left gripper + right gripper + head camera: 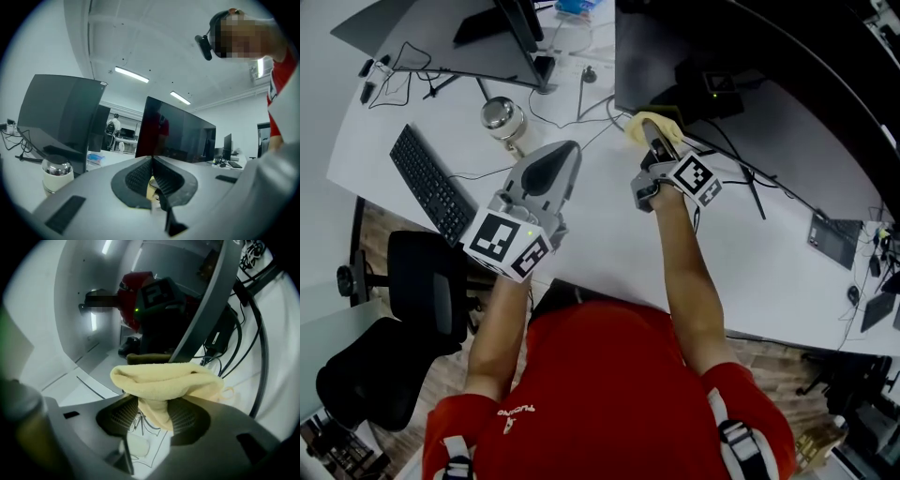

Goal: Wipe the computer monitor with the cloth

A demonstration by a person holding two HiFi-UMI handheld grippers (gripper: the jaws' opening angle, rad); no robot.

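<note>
A yellow cloth (645,125) is bunched against the lower left edge of the dark computer monitor (642,56) at the back of the white desk. My right gripper (654,142) is shut on this cloth. In the right gripper view the cloth (166,378) folds over the jaws of my right gripper (152,404) and touches the glossy screen (154,310), which mirrors the gripper. My left gripper (565,155) hovers over the desk to the left of the cloth, away from it. In its own view my left gripper (151,161) has its jaws together with nothing in them, and the monitor (178,136) stands ahead.
A second monitor (441,37) stands at the back left. A steel-topped cup (502,117) and a black keyboard (431,183) lie left of my left gripper. Cables (750,173) run under the right monitor. A black office chair (422,281) stands at the desk's near left edge.
</note>
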